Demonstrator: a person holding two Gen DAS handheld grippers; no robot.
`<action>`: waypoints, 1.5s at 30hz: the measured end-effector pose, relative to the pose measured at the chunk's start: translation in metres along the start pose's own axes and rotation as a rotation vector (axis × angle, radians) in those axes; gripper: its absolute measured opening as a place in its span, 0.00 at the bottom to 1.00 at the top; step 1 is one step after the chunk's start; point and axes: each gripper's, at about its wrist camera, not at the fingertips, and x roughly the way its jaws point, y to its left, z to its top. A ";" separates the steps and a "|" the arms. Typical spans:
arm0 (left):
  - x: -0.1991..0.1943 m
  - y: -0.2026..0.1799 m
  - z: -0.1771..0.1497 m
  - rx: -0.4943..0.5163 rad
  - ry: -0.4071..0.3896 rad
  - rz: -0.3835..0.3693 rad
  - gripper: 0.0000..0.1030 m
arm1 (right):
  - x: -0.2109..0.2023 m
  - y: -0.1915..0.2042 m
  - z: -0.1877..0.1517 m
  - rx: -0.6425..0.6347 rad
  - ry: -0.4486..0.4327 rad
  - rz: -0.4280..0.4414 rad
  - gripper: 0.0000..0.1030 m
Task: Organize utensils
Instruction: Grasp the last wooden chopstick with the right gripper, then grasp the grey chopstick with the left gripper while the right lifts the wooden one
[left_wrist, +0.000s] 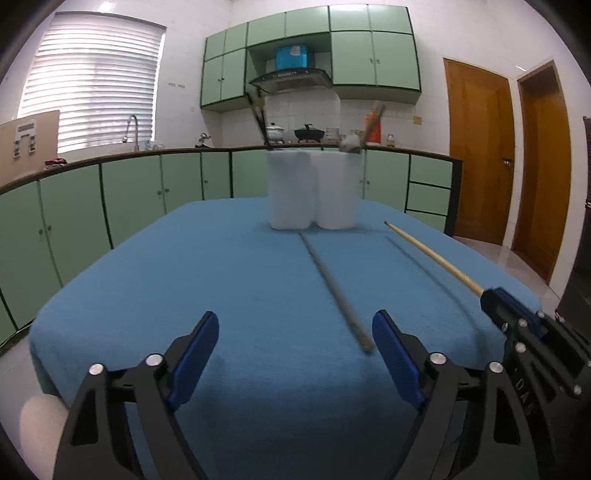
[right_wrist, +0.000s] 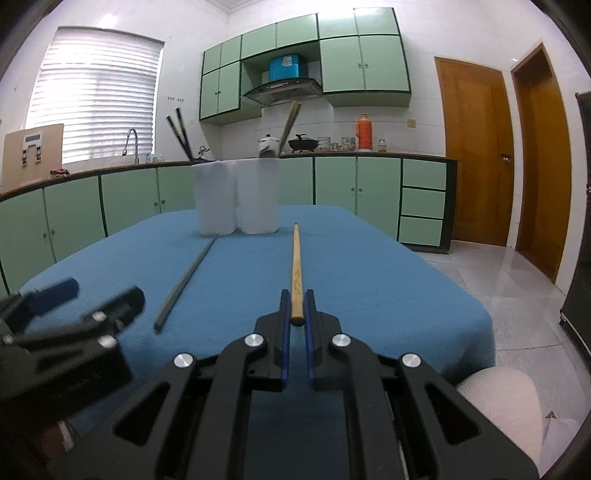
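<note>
A light wooden chopstick (right_wrist: 296, 258) points away over the blue-covered table (right_wrist: 369, 277), and my right gripper (right_wrist: 297, 299) is shut on its near end; the left wrist view shows that gripper (left_wrist: 495, 295) at the right. A grey chopstick (left_wrist: 332, 288) lies flat on the cloth, its far tip at the white two-cup holder (left_wrist: 314, 192). My left gripper (left_wrist: 295, 321) is open, and the grey chopstick's near end lies just inside its right finger (left_wrist: 395, 350), untouched. The holder (right_wrist: 236, 199) contains dark chopsticks (right_wrist: 181, 133) and a wooden-handled utensil (right_wrist: 288, 125).
Green kitchen cabinets (right_wrist: 129, 199) and a counter with a sink, pots and a thermos run behind the table. Two wooden doors (right_wrist: 472, 155) and tiled floor (right_wrist: 517, 288) are to the right. A white-clad part of the person (right_wrist: 502, 413) shows at the lower right.
</note>
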 end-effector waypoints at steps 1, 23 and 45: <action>0.001 -0.004 -0.001 0.006 -0.004 0.002 0.76 | 0.000 -0.004 0.000 0.005 -0.001 -0.003 0.06; 0.016 -0.039 -0.009 -0.011 -0.023 0.078 0.14 | -0.004 -0.029 -0.008 0.057 -0.007 -0.004 0.06; -0.012 -0.025 0.019 0.017 -0.089 0.158 0.06 | -0.013 -0.034 0.013 0.000 -0.069 -0.012 0.06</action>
